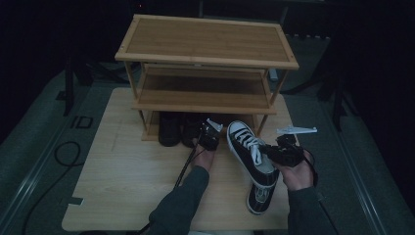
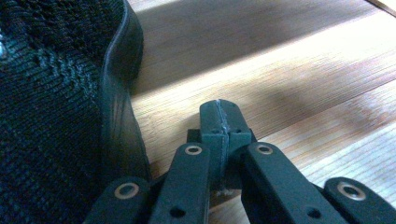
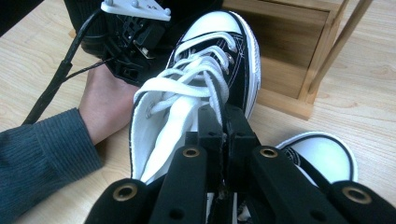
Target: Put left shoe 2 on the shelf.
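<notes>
A black-and-white high-top sneaker (image 1: 247, 147) with white laces is held tilted, toe toward the shoe rack (image 1: 205, 61). My right gripper (image 1: 272, 151) is shut on its ankle collar; in the right gripper view the jaws (image 3: 220, 116) pinch the collar wall of the sneaker (image 3: 205, 60). Its twin sneaker (image 1: 258, 198) lies on the table beneath, its white toe (image 3: 324, 158) showing. My left gripper (image 1: 209, 134) is shut on nothing (image 2: 219, 109), just right of a black knit shoe (image 2: 51, 107) at the rack's bottom level.
The three-level wooden rack stands at the back of the light wooden table (image 1: 127, 176). Two black shoes (image 1: 169, 128) sit on its lowest level. The top and middle shelves are bare. A cable (image 1: 66, 152) lies on the floor at left.
</notes>
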The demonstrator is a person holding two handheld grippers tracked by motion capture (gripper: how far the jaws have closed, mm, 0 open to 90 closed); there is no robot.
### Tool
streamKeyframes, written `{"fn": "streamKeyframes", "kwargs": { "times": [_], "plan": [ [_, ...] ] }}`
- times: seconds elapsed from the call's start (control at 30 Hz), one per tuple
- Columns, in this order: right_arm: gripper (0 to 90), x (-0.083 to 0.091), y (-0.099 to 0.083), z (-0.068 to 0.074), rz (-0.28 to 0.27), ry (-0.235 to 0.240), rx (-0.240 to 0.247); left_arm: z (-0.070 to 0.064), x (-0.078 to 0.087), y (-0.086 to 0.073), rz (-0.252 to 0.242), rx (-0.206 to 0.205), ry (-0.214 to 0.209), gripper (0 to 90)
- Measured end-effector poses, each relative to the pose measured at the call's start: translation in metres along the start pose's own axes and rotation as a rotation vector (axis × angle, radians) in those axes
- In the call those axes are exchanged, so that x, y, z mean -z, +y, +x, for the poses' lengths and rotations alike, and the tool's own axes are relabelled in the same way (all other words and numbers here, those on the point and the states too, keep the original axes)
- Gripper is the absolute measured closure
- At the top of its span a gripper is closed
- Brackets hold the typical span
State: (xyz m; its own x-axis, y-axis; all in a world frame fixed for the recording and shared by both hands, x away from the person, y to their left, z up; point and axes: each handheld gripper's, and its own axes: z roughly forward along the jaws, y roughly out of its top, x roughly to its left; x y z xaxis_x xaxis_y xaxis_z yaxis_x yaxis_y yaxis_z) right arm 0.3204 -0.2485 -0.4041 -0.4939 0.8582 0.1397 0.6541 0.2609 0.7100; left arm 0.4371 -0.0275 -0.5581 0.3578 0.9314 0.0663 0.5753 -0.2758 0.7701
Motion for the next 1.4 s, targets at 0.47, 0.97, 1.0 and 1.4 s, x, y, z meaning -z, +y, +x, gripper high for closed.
{"fn": "streamKeyframes", "kwargs": {
  "times": [0.47, 0.97, 1.0, 1.4],
  "plan": [
    [87.9, 0.023, 0.013, -0.015, 0.004, 0.080, 0.053, -0.001, 0.000, 0.000, -0.003, 0.000, 0.004, 90.0],
    [87.9, 0.042, 0.023, -0.017, -0.011, 0.117, 0.068, -0.001, 0.000, 0.000, -0.004, 0.000, 0.008, 90.0],
    [87.9, 0.044, 0.023, -0.017, -0.012, 0.120, 0.069, -0.002, 0.000, 0.000, -0.005, 0.003, 0.008, 90.0],
    [87.9, 0.062, 0.026, -0.011, -0.028, 0.150, 0.075, -0.001, 0.000, 0.000, -0.004, 0.007, 0.005, 90.0]
  ]
}}
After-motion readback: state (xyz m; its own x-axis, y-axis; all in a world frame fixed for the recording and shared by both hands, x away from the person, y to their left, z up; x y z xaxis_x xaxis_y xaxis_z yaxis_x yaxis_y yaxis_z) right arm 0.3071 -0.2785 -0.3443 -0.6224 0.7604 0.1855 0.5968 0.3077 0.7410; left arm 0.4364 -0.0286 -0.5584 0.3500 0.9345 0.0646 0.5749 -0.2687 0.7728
